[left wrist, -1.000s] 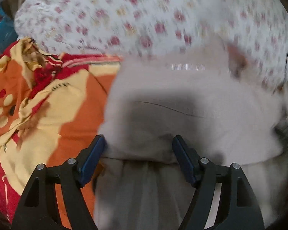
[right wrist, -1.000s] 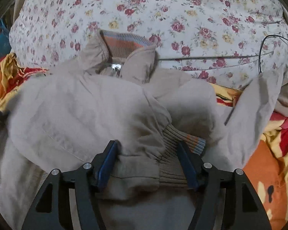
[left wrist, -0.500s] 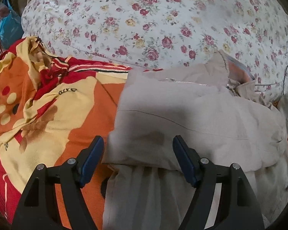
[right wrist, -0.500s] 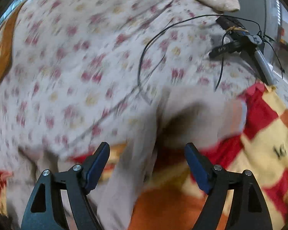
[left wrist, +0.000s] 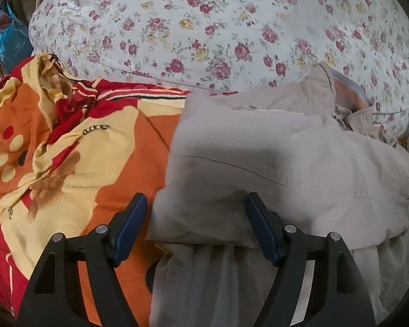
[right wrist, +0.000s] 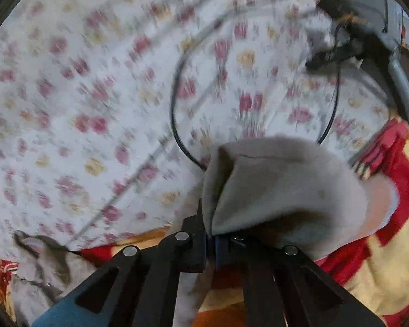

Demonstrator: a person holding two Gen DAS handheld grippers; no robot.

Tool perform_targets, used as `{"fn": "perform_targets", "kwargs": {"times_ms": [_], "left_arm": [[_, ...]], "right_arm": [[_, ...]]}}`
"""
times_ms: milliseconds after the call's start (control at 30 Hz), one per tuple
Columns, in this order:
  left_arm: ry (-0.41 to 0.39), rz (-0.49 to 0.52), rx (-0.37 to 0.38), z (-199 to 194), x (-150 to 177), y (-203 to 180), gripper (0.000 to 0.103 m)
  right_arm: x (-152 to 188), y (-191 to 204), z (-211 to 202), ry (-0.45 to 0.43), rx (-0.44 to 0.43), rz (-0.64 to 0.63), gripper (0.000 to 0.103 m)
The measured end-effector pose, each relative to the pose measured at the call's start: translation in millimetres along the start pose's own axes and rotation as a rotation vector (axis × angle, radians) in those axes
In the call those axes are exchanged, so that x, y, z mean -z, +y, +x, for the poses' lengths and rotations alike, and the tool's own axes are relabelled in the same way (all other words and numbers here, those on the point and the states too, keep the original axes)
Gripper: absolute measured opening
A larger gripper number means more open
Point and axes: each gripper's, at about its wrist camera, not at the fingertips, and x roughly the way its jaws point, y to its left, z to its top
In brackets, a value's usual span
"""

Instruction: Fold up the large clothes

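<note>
A beige zip jacket (left wrist: 286, 158) with a striped knit collar lies partly folded on the bed, in the left wrist view. My left gripper (left wrist: 195, 223) is open, its blue pads (left wrist: 128, 226) standing either side of the jacket's near folded edge without pressing it. In the blurred right wrist view my right gripper (right wrist: 210, 234) is shut on a flap of the beige jacket fabric (right wrist: 280, 185), which bulges up and to the right of the closed jaws. The rest of the jacket (right wrist: 41, 267) shows at lower left.
An orange, red and yellow blanket (left wrist: 68, 150) covers the bed under the jacket. A floral quilt (left wrist: 204, 27) fills the back. A black cable (right wrist: 174, 114) loops across the quilt toward a dark device (right wrist: 354, 41) at upper right. A blue bag (left wrist: 11, 41) sits at far left.
My right gripper left the folded sleeve cuff, swung to the right across the bed and closed on a beige flap of the jacket. The left gripper stayed open and hardly moved.
</note>
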Motion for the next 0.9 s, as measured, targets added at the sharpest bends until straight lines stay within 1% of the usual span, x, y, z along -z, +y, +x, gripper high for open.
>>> {"fn": "perform_targets", "kwargs": {"times_ms": [67, 100, 133, 167, 200, 267, 300, 333, 367, 400, 433, 467, 500, 533, 567, 600, 633, 667, 700, 733, 767, 800, 833, 900], "left_arm": [[-0.016, -0.027, 0.012, -8.0, -4.8, 7.6, 0.074], [-0.029, -0.049, 0.019, -13.2, -7.9, 13.0, 0.074], [-0.045, -0.069, 0.025, -18.1, -10.6, 18.6, 0.074], [-0.060, -0.091, 0.026, -22.4, -13.0, 24.7, 0.074], [-0.076, -0.116, 0.022, -26.6, -15.2, 31.7, 0.074], [-0.087, -0.170, 0.024, -31.2, -17.4, 46.9, 0.074], [-0.087, -0.192, 0.029, -31.5, -18.0, 52.7, 0.074], [-0.086, -0.222, 0.039, -32.0, -18.0, 60.5, 0.074], [-0.086, -0.243, 0.045, -31.9, -17.6, 65.2, 0.074], [-0.084, -0.267, 0.056, -30.8, -17.2, 70.6, 0.074], [-0.082, -0.284, 0.071, -29.6, -16.9, 74.5, 0.074], [-0.076, -0.295, 0.089, -27.6, -16.2, 76.5, 0.074], [-0.064, -0.299, 0.105, -25.7, -14.9, 76.1, 0.074], [-0.050, -0.300, 0.118, -23.4, -14.4, 75.8, 0.074], [-0.029, -0.298, 0.136, -20.8, -13.7, 74.1, 0.074], [-0.021, -0.296, 0.147, -20.8, -13.5, 72.6, 0.074], [-0.018, -0.290, 0.157, -22.0, -13.3, 70.5, 0.074], [-0.021, -0.282, 0.162, -23.6, -14.2, 68.0, 0.074], [-0.028, -0.272, 0.164, -25.8, -15.6, 65.1, 0.074], [-0.033, -0.264, 0.164, -27.5, -16.6, 63.4, 0.074], [-0.037, -0.257, 0.166, -28.9, -17.6, 61.4, 0.074], [-0.039, -0.253, 0.169, -29.8, -17.8, 59.8, 0.074], [-0.039, -0.251, 0.173, -30.1, -17.3, 59.8, 0.074], [-0.031, -0.257, 0.182, -28.2, -17.0, 60.6, 0.074]], "right_arm": [[-0.4, 3.4, -41.5, -0.083, -0.072, -0.044, 0.002], [-0.5, 7.8, -61.1, -0.122, -0.091, -0.079, 0.002], [0.5, 18.9, -90.3, -0.173, -0.108, -0.145, 0.002], [0.1, 26.1, -104.6, -0.196, -0.120, -0.182, 0.002], [2.2, 39.9, -124.3, -0.223, -0.145, -0.235, 0.002], [18.6, 83.1, -168.2, -0.265, -0.233, -0.377, 0.002], [27.7, 97.9, -179.4, -0.273, -0.259, -0.423, 0.002], [51.1, 129.9, -196.3, -0.275, -0.295, -0.522, 0.002], [62.9, 144.8, -202.1, -0.269, -0.311, -0.573, 0.002], [94.7, 174.9, -204.6, -0.237, -0.358, -0.660, 0.003], [118.2, 191.1, -201.7, -0.202, -0.391, -0.706, 0.003], [146.0, 207.7, -194.6, -0.154, -0.415, -0.752, 0.005], [175.2, 222.7, -180.2, -0.095, -0.426, -0.804, 0.012], [208.4, 236.0, -162.3, -0.011, -0.421, -0.868, 0.020], [230.1, 242.2, -149.0, 0.063, -0.410, -0.910, 0.037], [251.6, 242.9, -137.3, 0.139, -0.403, -0.934, 0.040], [260.2, 238.1, -135.5, 0.162, -0.414, -0.926, 0.040], [260.9, 233.3, -135.7, 0.166, -0.425, -0.914, 0.044], [258.7, 226.4, -139.4, 0.165, -0.438, -0.894, 0.052], [250.3, 216.6, -146.8, 0.147, -0.451, -0.855, 0.057], [240.7, 208.7, -152.2, 0.123, -0.458, -0.816, 0.064], [234.0, 202.6, -158.8, 0.104, -0.463, -0.783, 0.069], [219.4, 193.9, -162.3, 0.077, -0.482, -0.719, 0.070], [203.5, 189.5, -161.7, 0.061, -0.510, -0.643, 0.072]]}}
